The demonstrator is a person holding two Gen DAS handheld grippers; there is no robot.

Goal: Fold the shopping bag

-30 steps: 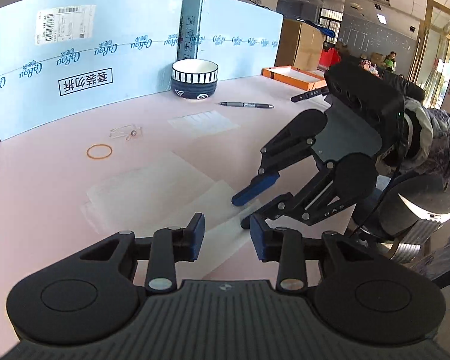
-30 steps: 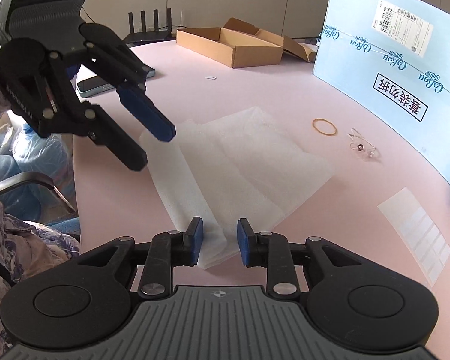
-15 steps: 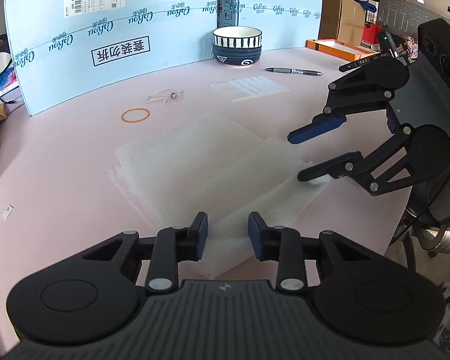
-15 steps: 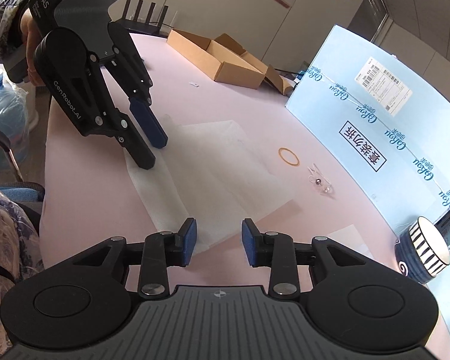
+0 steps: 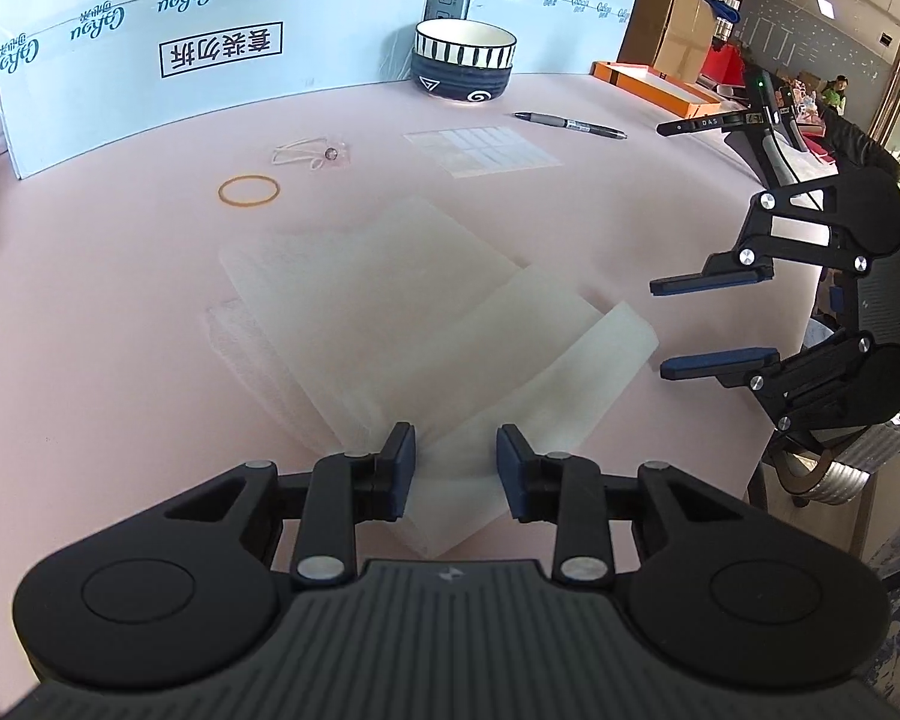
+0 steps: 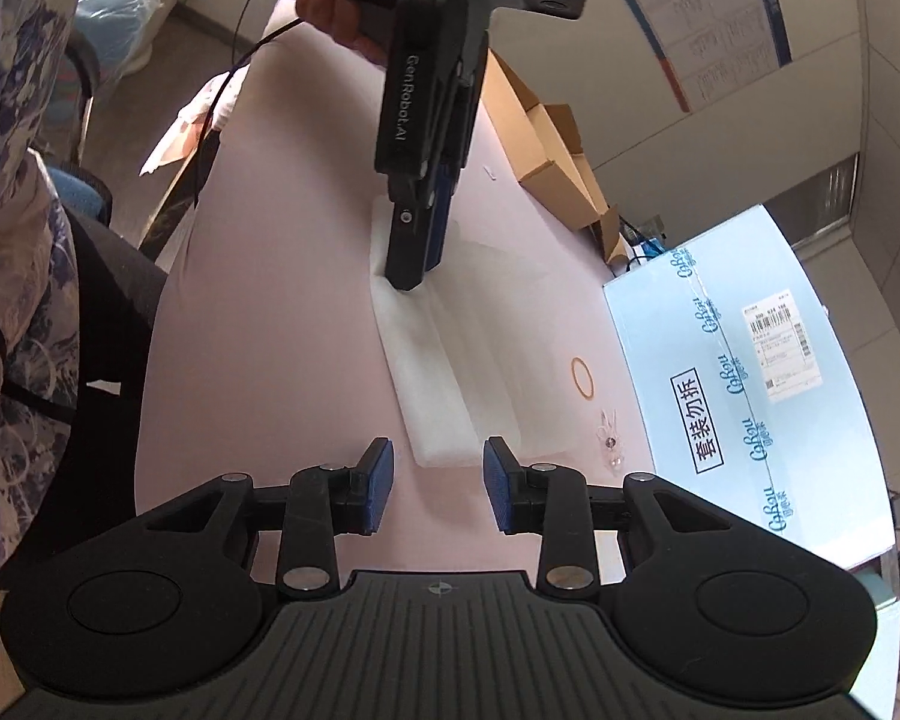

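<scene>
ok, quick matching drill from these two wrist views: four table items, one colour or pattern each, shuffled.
Items:
1 rubber band
2 bowl
3 shopping bag
4 open carton

Looks:
A translucent white
B brown cardboard
C orange ring
D dark blue, striped rim

Pairs: 1-C, 2-D, 3-A, 4-B

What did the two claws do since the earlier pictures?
The right claw rolled onto its side and drew back to the bag's end, off it. The left claw edged lower over the near corner. Both are open and hold nothing. The bag, rubber band and bowl stayed put.
</scene>
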